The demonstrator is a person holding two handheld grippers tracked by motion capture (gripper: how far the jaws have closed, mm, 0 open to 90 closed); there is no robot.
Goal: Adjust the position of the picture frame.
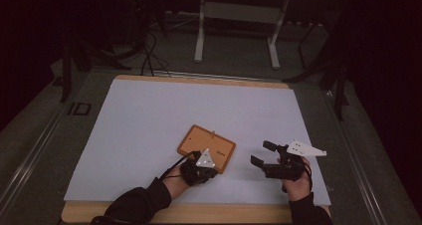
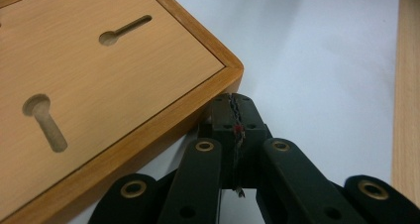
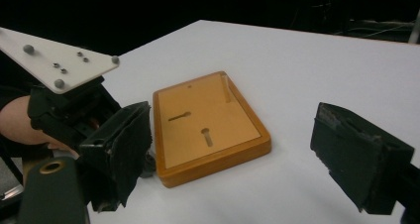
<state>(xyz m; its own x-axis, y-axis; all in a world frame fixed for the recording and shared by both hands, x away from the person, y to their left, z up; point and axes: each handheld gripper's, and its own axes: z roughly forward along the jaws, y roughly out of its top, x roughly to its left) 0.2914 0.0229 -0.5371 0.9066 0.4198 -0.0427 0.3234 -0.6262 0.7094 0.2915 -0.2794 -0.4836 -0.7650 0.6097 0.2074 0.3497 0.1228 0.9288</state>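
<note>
The wooden frame lies back side up on the white sheet that covers the table, a little nearer your edge of the sheet than its middle. Its back panel shows two keyhole hanging slots, and a raised rim runs round it.

Your left gripper sits right at the frame's near corner, its grey three-cornered plate overlapping the frame's edge in the high view. In the left gripper view its jaws are pressed together with nothing between them, their tips just beside the rim at that corner; whether they actually touch the wood you cannot tell from here.

Your right gripper hangs off the frame's right side, apart from it, pointing toward it. Its jaws stand wide apart and hold nothing, with the frame lying farther off between them in the right gripper view. Your left gripper's body shows there at the frame's left.
</note>
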